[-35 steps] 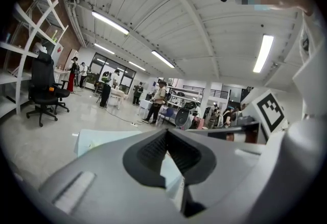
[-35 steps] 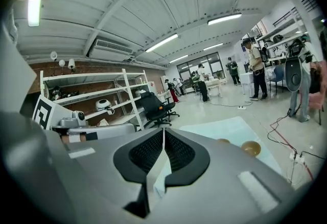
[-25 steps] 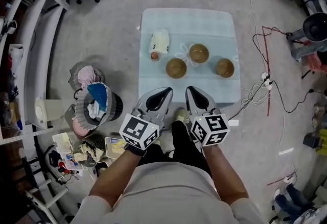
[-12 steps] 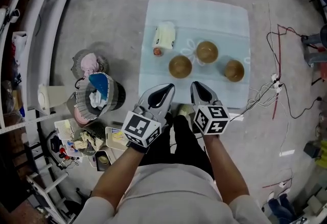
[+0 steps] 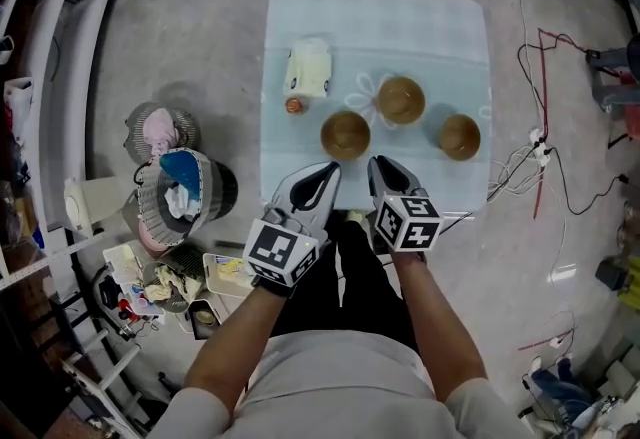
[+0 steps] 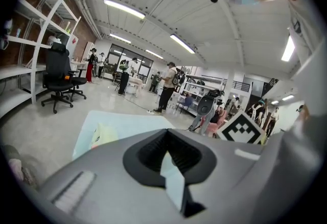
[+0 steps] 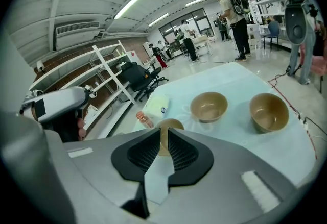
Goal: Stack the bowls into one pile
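Three brown bowls stand apart on the light blue table [image 5: 440, 37]: a near one [image 5: 346, 134], a far middle one [image 5: 401, 99] and a right one [image 5: 460, 136]. My left gripper [image 5: 312, 189] and right gripper [image 5: 385, 177] hover side by side over the table's near edge, both shut and holding nothing. In the right gripper view the near bowl [image 7: 172, 124] peeks out behind the right gripper [image 7: 163, 139], with the other bowls [image 7: 209, 106] [image 7: 268, 111] beyond. The left gripper [image 6: 166, 139] view shows no bowl, only the table [image 6: 127, 125].
A pale yellow packet [image 5: 308, 69] and a small reddish bottle [image 5: 293, 106] lie on the table's left part. Wire bins [image 5: 180, 195] and floor clutter [image 5: 165, 287] sit left of the table. Cables [image 5: 530, 162] trail on the floor to the right.
Both grippers have edged forward to the table's near edge, the right one a little ahead. The bowls have not moved on the table.
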A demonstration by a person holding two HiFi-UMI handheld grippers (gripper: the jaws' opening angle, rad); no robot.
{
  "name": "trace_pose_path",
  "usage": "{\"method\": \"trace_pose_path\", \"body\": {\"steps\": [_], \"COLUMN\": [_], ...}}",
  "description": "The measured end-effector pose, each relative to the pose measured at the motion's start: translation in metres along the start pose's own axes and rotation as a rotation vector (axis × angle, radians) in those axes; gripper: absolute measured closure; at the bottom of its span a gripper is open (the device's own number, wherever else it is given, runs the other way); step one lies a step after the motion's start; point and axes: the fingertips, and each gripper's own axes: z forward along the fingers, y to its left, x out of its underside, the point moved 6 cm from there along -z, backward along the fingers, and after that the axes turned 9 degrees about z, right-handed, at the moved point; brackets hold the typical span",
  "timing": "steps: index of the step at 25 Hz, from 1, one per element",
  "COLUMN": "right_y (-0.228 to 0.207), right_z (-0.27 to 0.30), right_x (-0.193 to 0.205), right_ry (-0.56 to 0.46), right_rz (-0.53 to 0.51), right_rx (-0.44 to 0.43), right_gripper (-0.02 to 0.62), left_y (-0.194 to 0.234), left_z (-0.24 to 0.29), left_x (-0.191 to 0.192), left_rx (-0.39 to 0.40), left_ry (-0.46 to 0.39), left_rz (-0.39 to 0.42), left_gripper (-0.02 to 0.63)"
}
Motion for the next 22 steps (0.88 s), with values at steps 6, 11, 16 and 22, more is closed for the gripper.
{"method": "trace_pose_path", "body": {"steps": [6,11,16,22], "right_y": [-0.021,-0.036,-0.045,-0.045], "right_z": [0.034,0.055,0.071,0.083], "right_x": [0.015,0.025,0.031,0.037], "right_ry": [0.051,0.082,0.11,0.138], "right_rz": [0.076,0.175,0.241,0.294], "right_rx": [0.071,0.113,0.144,0.159], "right_gripper": [0.561,0.561,0.561,0.563], "left_y": [0.012,0.023,0.032,0.039], "left_z": [0.021,0.035,0.046,0.051], "left_x": [0.02,0.031,0.034,0.037], "left_rx": [0.033,0.061,0.088,0.121], "left_ry": [0.03,0.064,0.085,0.105], "left_rz": [-0.026,-0.043,-0.042,-0.036], "left_gripper": [0.6,0.6,0.6,0.6]}}
